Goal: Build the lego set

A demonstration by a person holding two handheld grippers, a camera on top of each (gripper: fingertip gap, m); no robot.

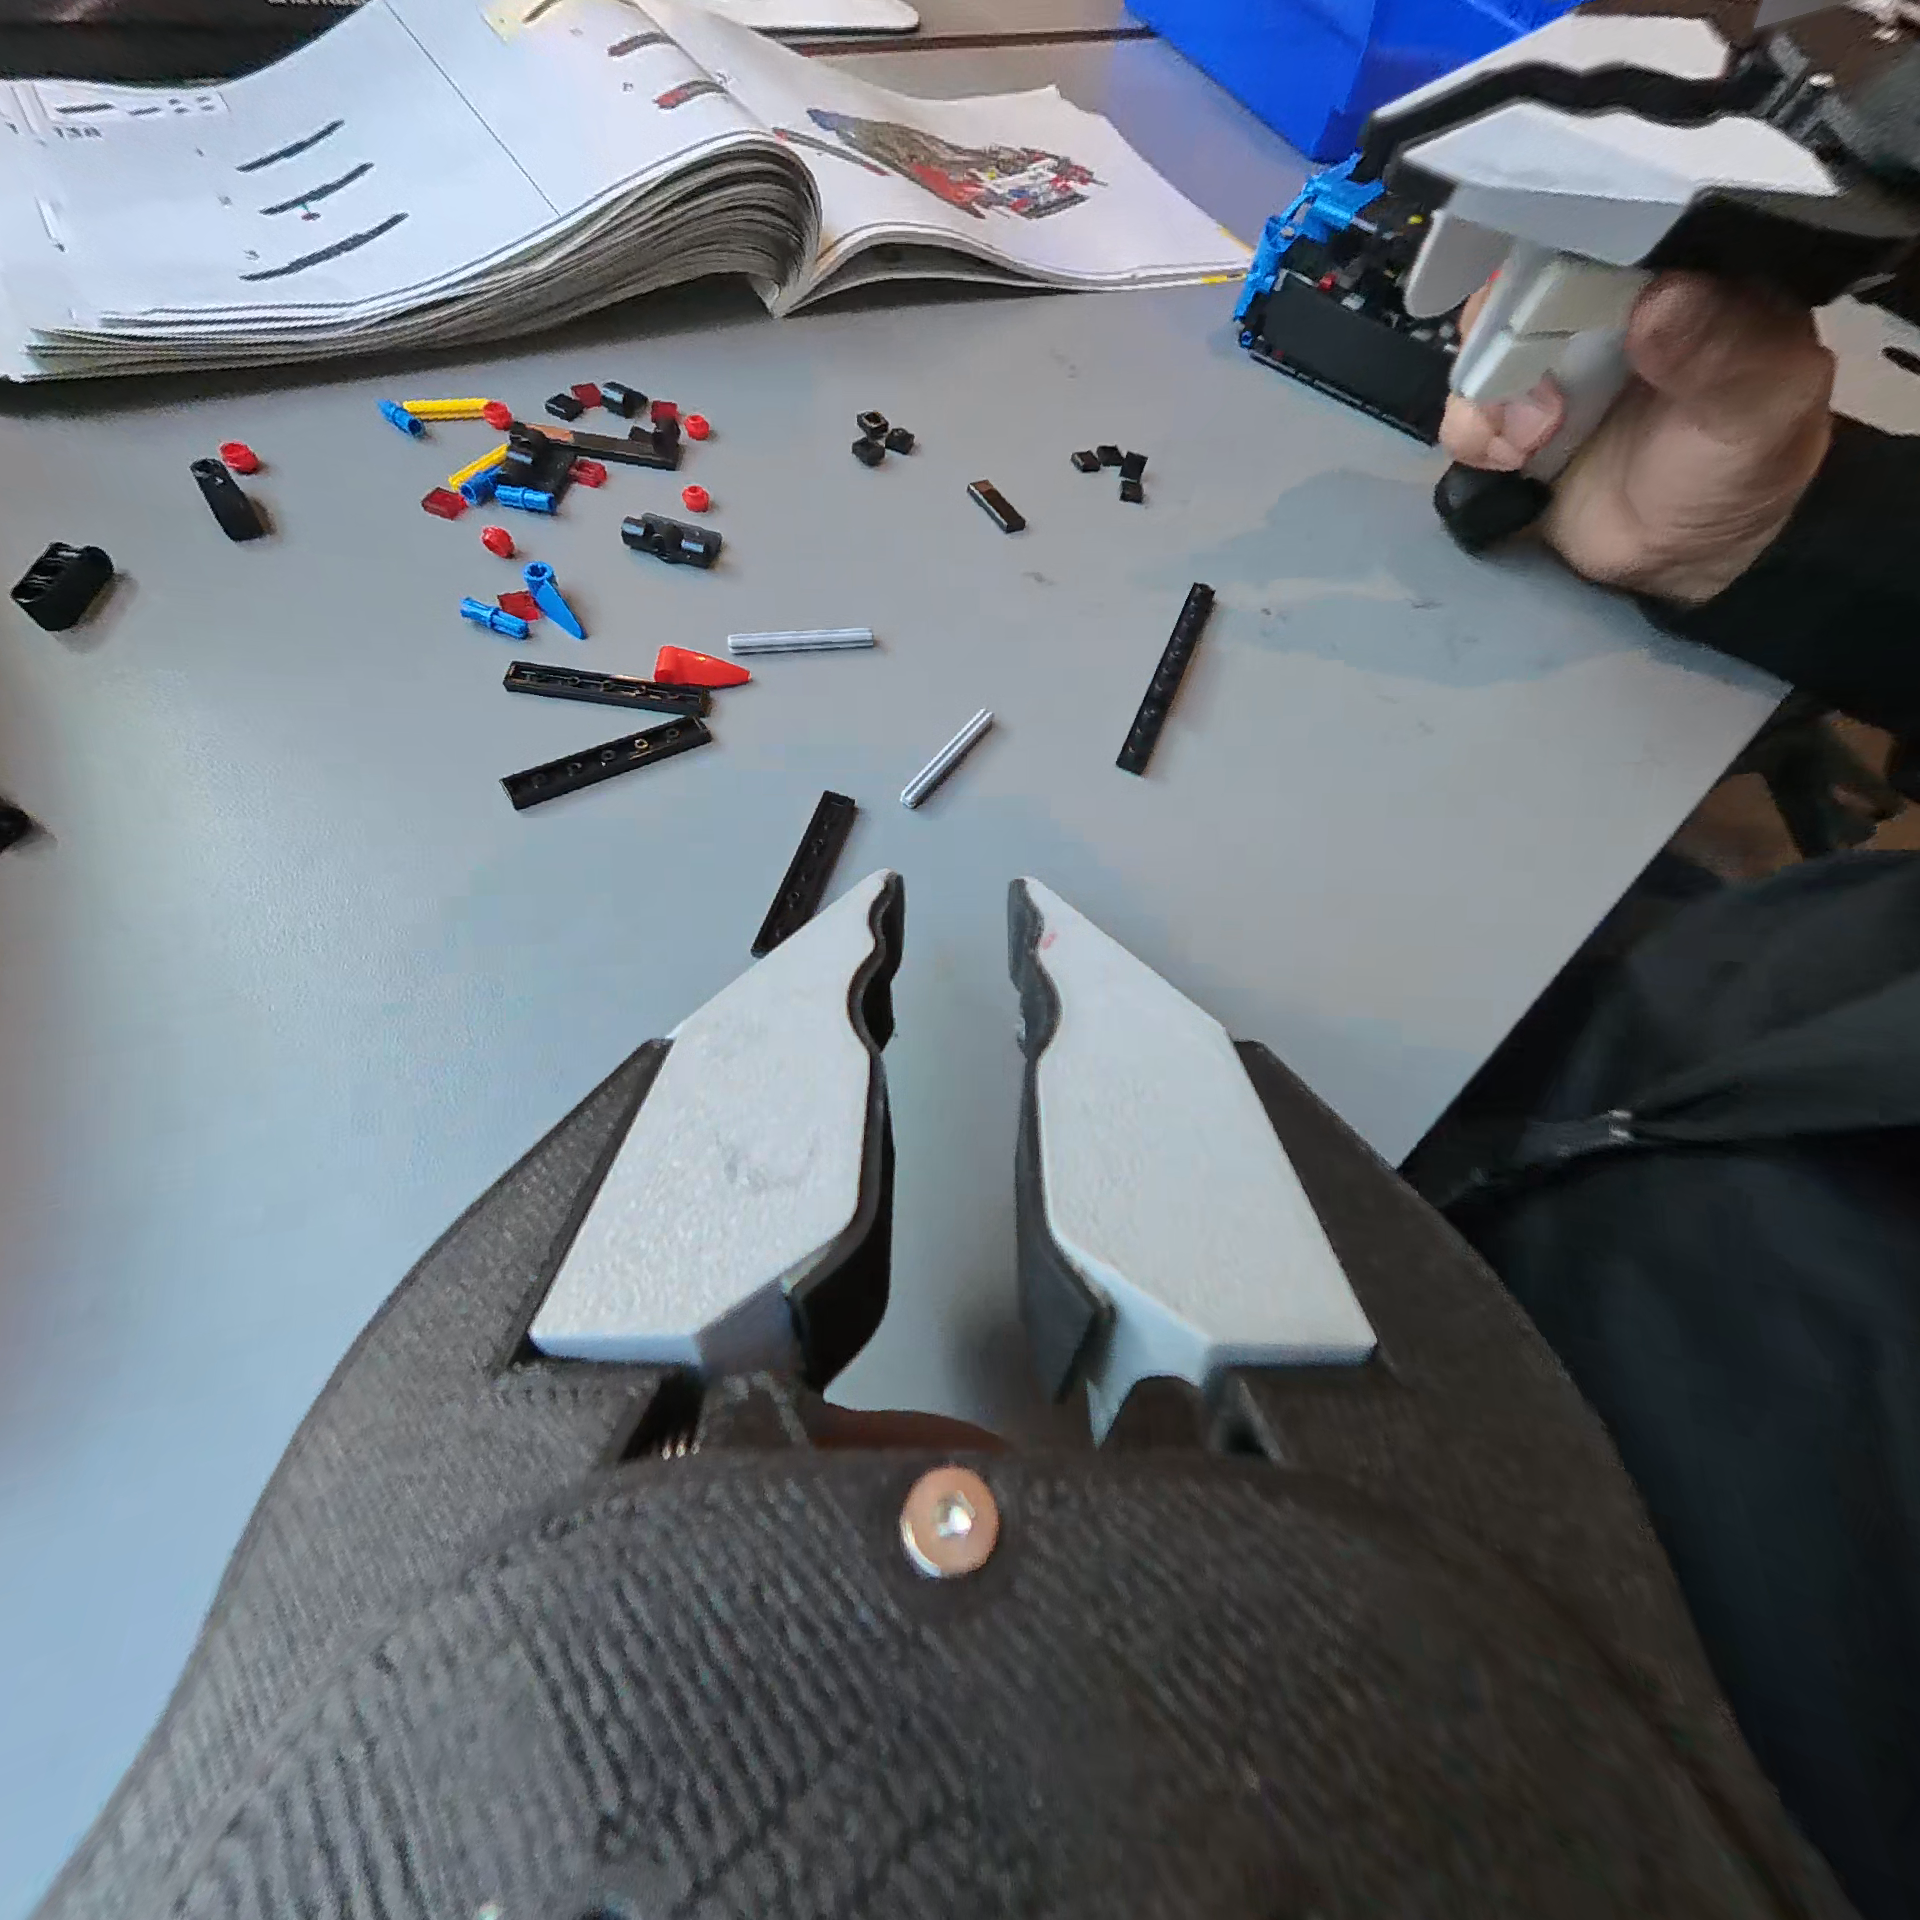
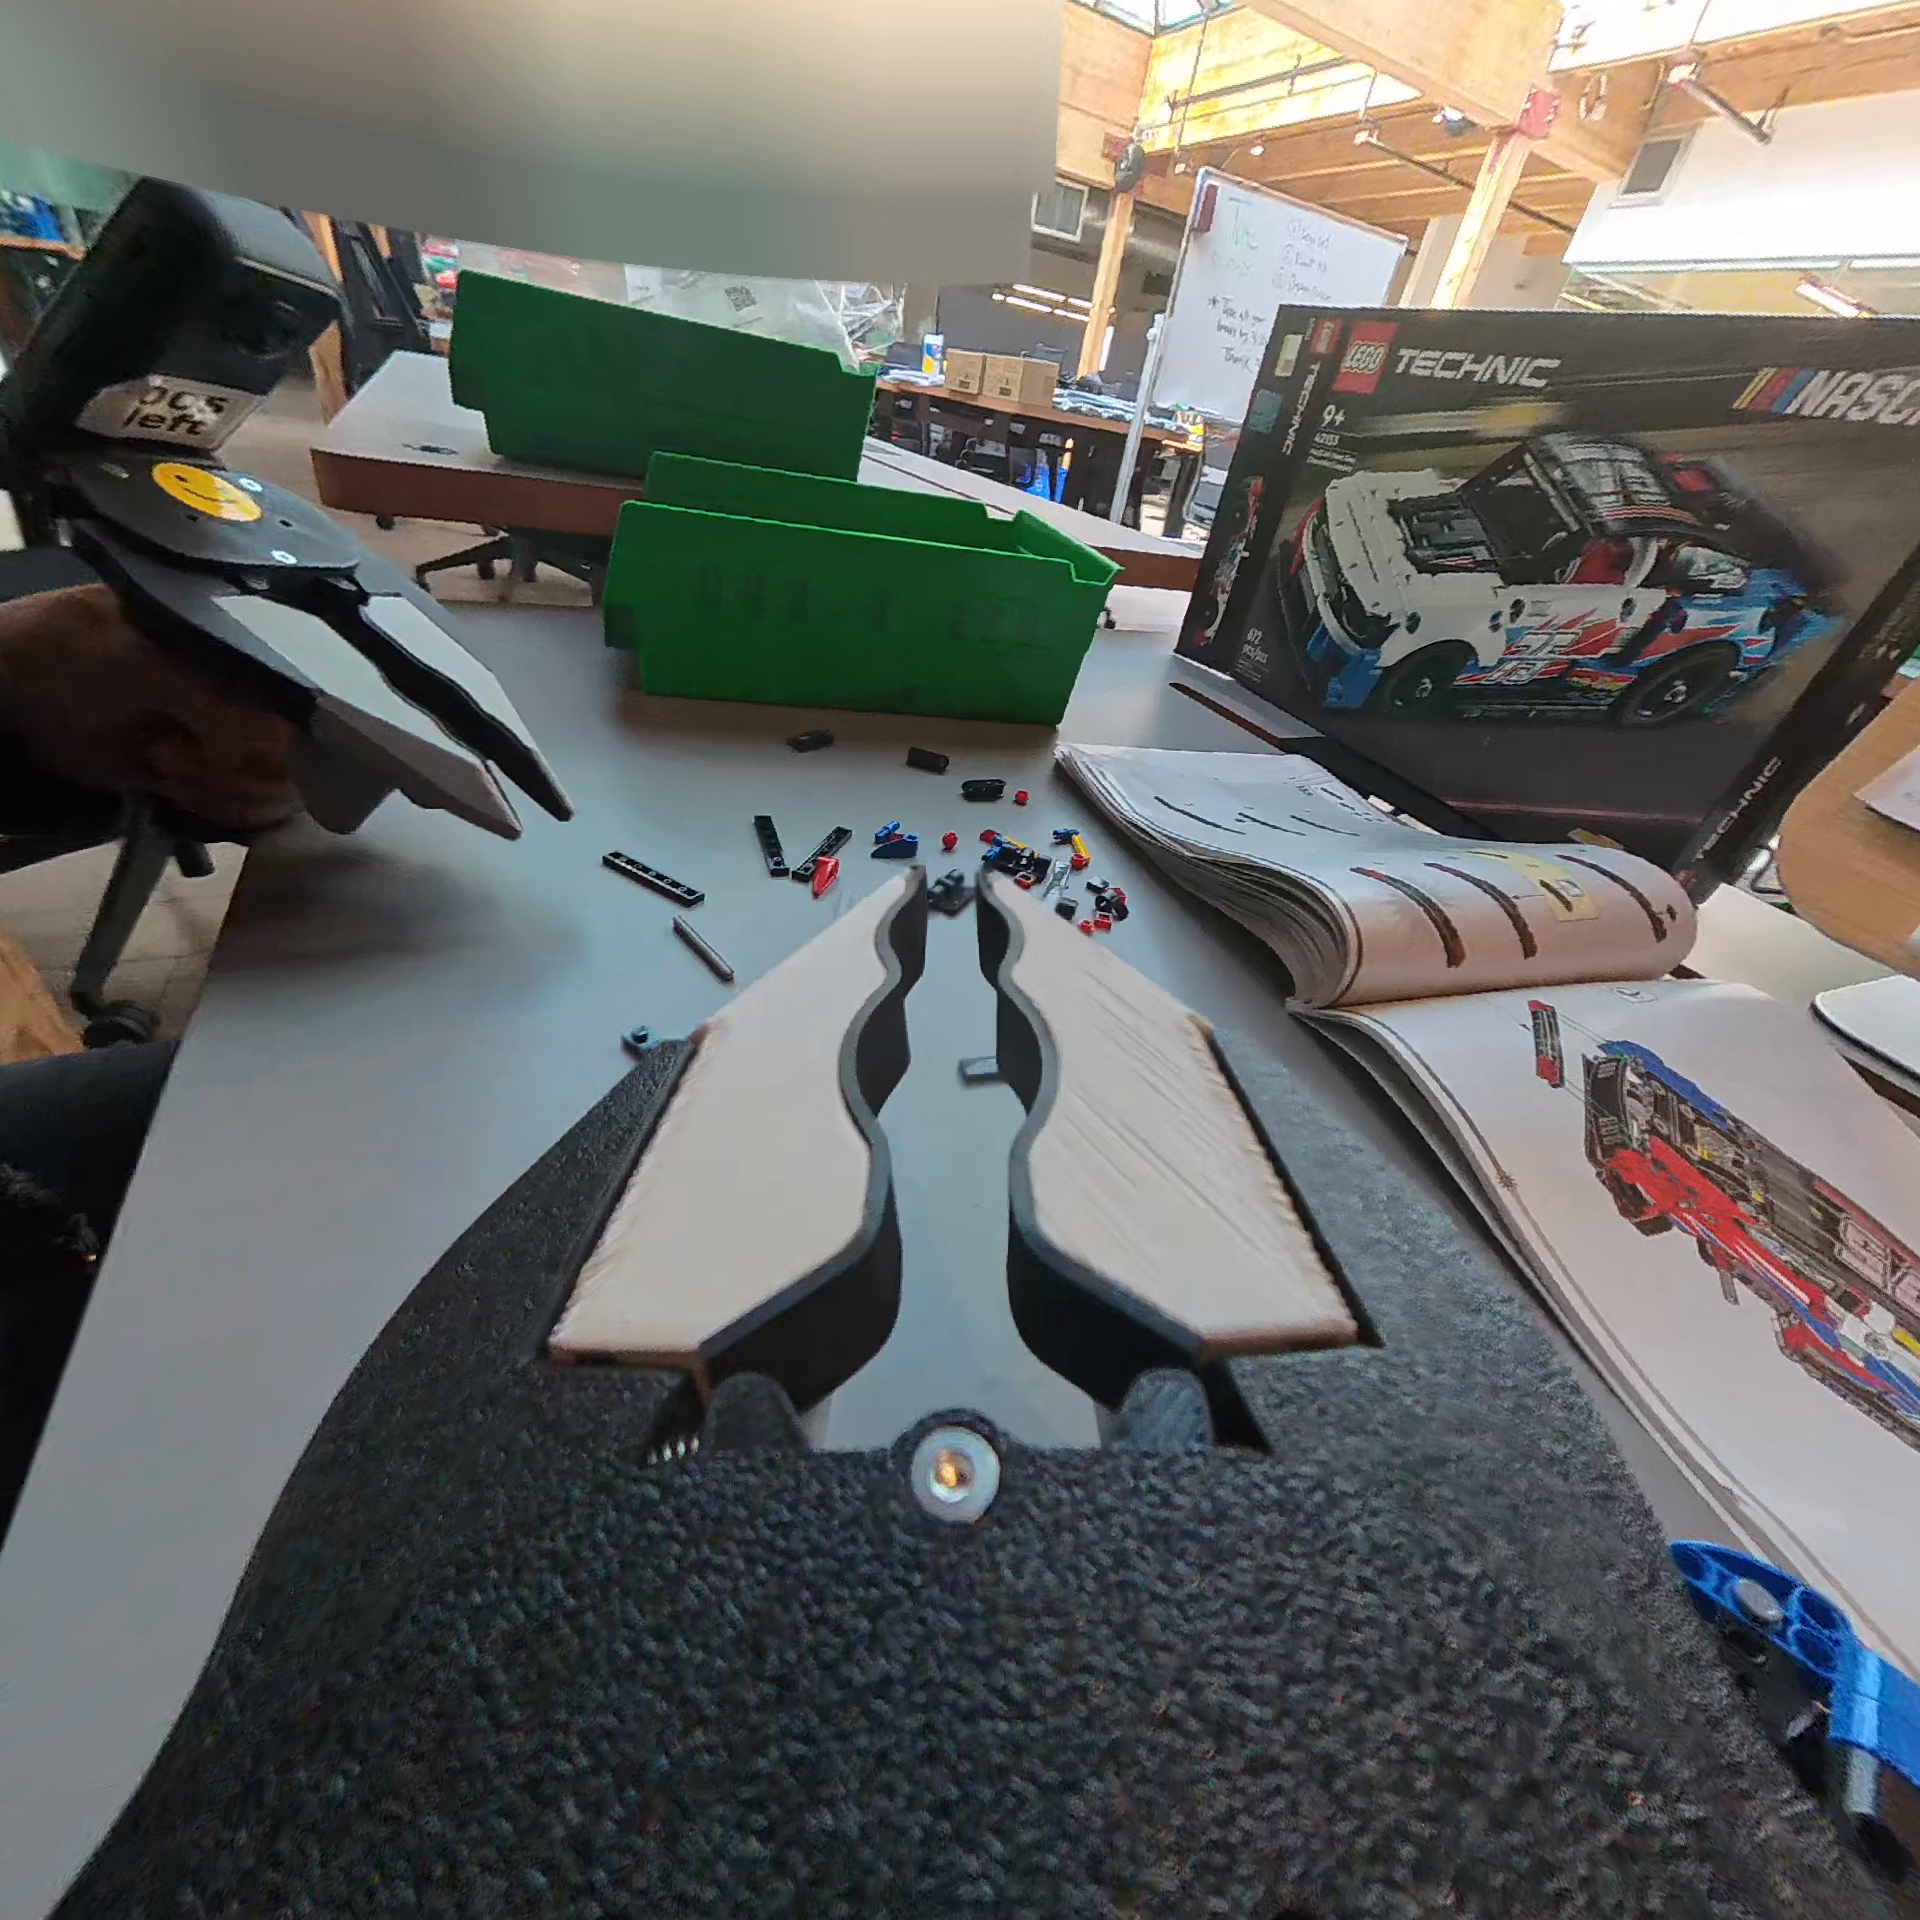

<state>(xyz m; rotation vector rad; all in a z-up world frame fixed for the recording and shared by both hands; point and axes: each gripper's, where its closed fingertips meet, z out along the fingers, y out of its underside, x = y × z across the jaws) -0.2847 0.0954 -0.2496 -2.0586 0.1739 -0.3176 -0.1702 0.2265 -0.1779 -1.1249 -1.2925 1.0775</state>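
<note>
The left gripper hangs over a smooth matte grey tabletop, its two pale grey wedge-shaped fingers edged with wavy black rubbery pads, set in a coarse, ribbed black printed body; the jaws stand narrowly parted with nothing between them. Just beyond its tips at 11 o'clock lies a flat black studded plate, and at 12 o'clock a ridged light grey axle. Farther off, toward 10 and 11 o'clock, small loose lego pieces are scattered: glossy red round studs, blue pins, yellow rods, black beams and a red pointed wedge. A thick open instruction booklet with curled, layered pages lies at 11 o'clock. At 2 o'clock a hand grips the right gripper's handle, with the partly built black and blue lego model just behind it on the tabletop. In the right wrist view the right gripper shows the same wavy black pads on pale flat fingers in a pebbly black body, jaws narrowly apart and empty, pointing at the loose pieces at 12 o'clock. Two glossy green plastic bins sit beyond, and the printed cardboard set box stands at 2 o'clock.
</note>
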